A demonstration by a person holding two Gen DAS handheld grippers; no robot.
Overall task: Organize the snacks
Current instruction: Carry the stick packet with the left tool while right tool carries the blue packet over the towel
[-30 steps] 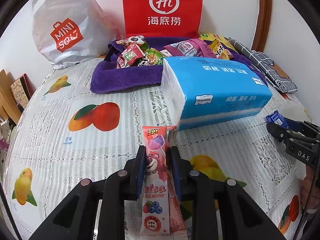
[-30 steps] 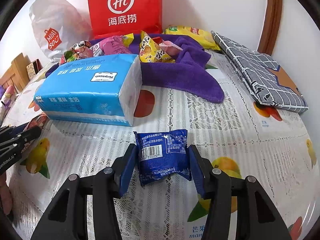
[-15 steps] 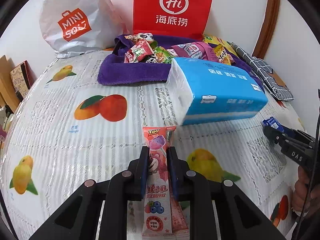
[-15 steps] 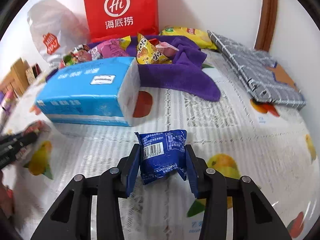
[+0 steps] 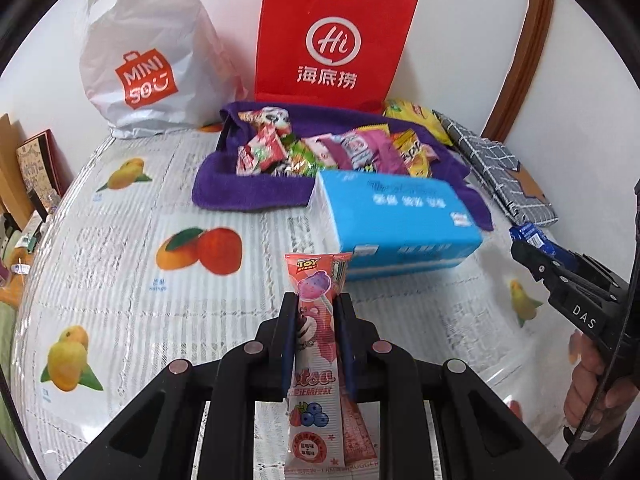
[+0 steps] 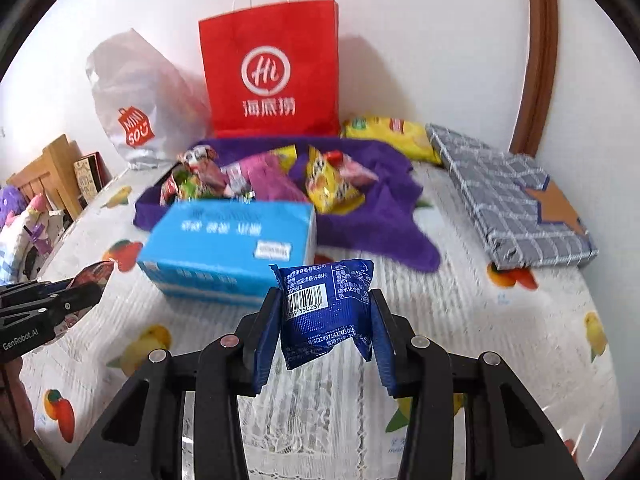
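Observation:
My left gripper point(image 5: 314, 312) is shut on a long pink lollipop packet point(image 5: 316, 360) and holds it above the fruit-print tablecloth point(image 5: 120, 264). In the right wrist view my right gripper point(image 6: 325, 312) is shut on a blue snack packet point(image 6: 326, 312), lifted off the cloth. Each gripper shows in the other's view: the right gripper point(image 5: 532, 244) at the right edge, the left gripper point(image 6: 84, 292) at the left edge. Behind a blue tissue pack point(image 5: 396, 220), several loose snacks point(image 5: 320, 152) lie on a purple towel point(image 5: 248, 192).
A red paper bag point(image 5: 332, 44) and a white plastic bag point(image 5: 148, 56) stand against the back wall. A yellow snack bag point(image 6: 392, 136) and a grey checked folded cloth point(image 6: 512, 200) lie at the right. Wooden furniture and plush toys point(image 6: 24, 216) sit past the left edge.
Both grippers closed onto their packets and rose from the tablecloth, carrying the pink packet and the blue packet up. The bags at the back now show in full.

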